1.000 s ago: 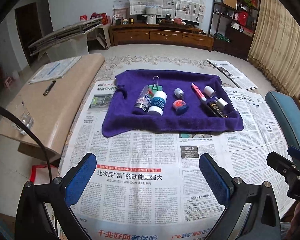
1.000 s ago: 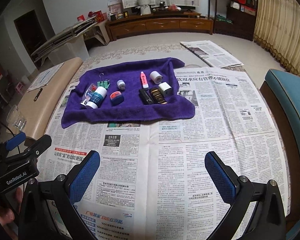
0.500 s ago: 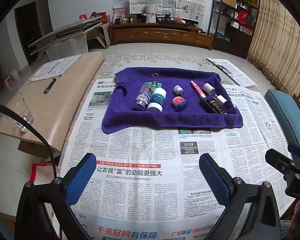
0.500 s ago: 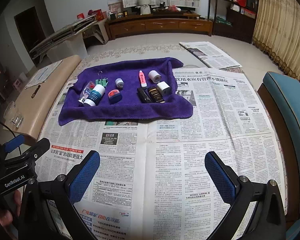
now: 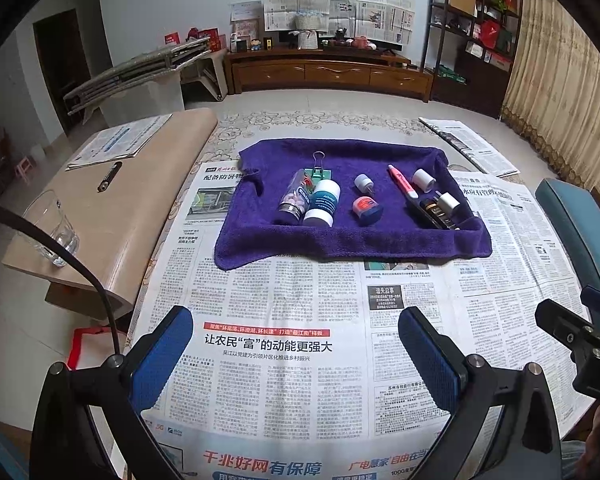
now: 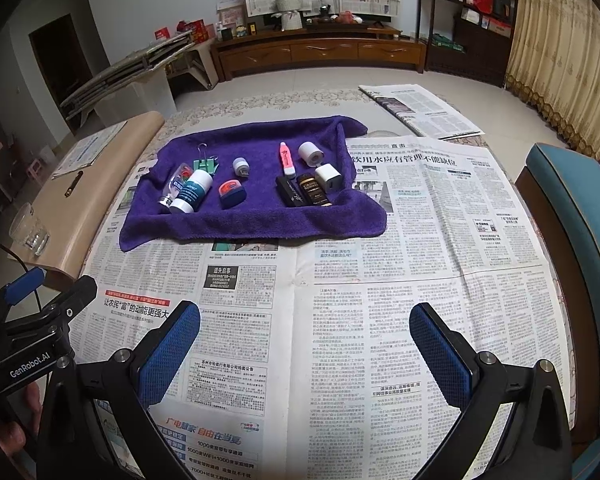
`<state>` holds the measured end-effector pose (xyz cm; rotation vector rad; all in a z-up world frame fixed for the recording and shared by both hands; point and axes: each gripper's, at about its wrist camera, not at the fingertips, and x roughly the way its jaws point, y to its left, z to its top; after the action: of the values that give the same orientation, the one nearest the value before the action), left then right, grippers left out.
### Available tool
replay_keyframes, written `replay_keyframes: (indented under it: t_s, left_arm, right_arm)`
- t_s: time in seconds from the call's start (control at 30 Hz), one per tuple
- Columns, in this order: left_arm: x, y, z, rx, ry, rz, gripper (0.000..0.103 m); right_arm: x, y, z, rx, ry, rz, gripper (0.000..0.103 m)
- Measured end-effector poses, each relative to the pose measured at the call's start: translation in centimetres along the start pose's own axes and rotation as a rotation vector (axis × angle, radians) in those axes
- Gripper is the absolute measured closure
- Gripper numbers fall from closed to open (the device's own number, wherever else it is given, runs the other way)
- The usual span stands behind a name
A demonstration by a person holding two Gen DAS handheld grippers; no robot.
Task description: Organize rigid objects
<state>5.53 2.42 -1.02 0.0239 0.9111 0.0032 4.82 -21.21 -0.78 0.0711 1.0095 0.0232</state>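
Observation:
A purple towel point(image 5: 340, 240) point(image 6: 240, 224) lies on the newspaper-covered table. On it lie a clear pill bottle point(image 5: 294, 198), a white and blue bottle point(image 5: 322, 202) point(image 6: 191, 196), a green binder clip point(image 5: 318, 170), a small grey cap point(image 5: 363, 183), a red and blue round tin point(image 5: 367, 209) point(image 6: 232, 192), a pink marker point(image 5: 401, 180) point(image 6: 287, 159), white plugs point(image 5: 423, 179) and dark tubes point(image 6: 314, 195). My left gripper point(image 5: 296, 354) and right gripper point(image 6: 304, 352) are both open and empty, over the newspaper well short of the towel.
A beige side table point(image 5: 140, 184) at the left holds a glass point(image 5: 52, 232), a pen point(image 5: 110, 176) and papers. A blue chair point(image 6: 580, 216) stands at the right. Newspaper point(image 6: 420, 112) lies on the floor beyond.
Both grippers have drawn back and risen slightly, so the towel sits a little farther away. Nothing on the towel has moved.

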Motion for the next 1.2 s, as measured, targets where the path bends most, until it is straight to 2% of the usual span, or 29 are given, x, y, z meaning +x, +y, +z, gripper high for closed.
replay_keyframes:
  t_s: [1.2]
  left_arm:
    - [0.77, -0.82, -0.5, 0.013, 0.04, 0.0, 0.0]
  right_arm:
    - [-0.33, -0.29, -0.31, -0.012, 0.004, -0.014, 0.0]
